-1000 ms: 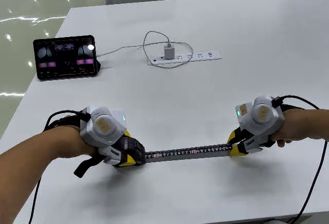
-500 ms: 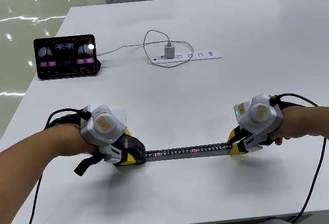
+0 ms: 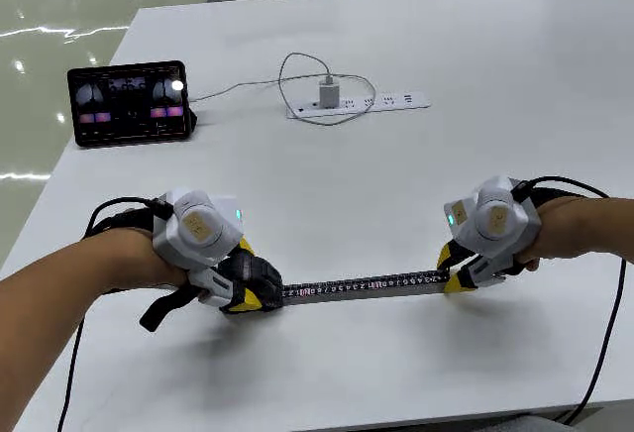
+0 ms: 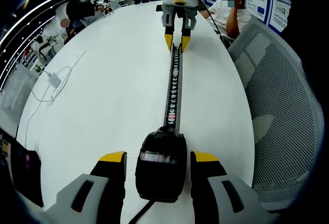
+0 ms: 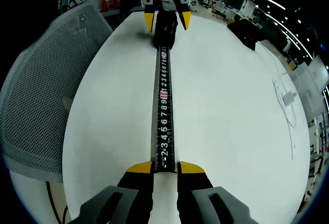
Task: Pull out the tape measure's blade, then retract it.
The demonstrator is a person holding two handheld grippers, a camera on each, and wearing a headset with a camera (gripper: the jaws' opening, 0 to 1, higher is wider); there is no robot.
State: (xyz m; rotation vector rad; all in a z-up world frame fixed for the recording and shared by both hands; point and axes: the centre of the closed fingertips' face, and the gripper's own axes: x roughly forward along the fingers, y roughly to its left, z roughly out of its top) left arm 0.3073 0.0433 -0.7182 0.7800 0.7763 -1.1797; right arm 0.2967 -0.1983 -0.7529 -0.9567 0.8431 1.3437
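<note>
**Blade stretched between both grippers, clutter far behind**

My left hand-held gripper [image 4: 159, 158] is clamped on the tape measure case [image 4: 160, 170], a rounded black housing with a glossy top, low at the near side of the worktop [image 3: 396, 184]. My right hand-held gripper [image 5: 165, 168] pinches the free end of the blade [image 5: 163, 106], its yellow-tipped jaws almost together. The blade is a narrow dark strip printed with pale numerals. It runs straight between the two grippers, and I cannot tell whether it touches the surface.

Everything else stands well apart from it. At the far left is a propped tablet [image 3: 129, 103] with a lit screen. Near the middle, a white power strip [image 3: 362, 103] carries a boxy white charger [image 3: 328, 93]. A thin cable [image 3: 297, 67] loops from the charger toward the tablet. The worktop is smooth, matt white. A grey mesh chair [image 4: 277, 106] sits beside its near edge.
</note>
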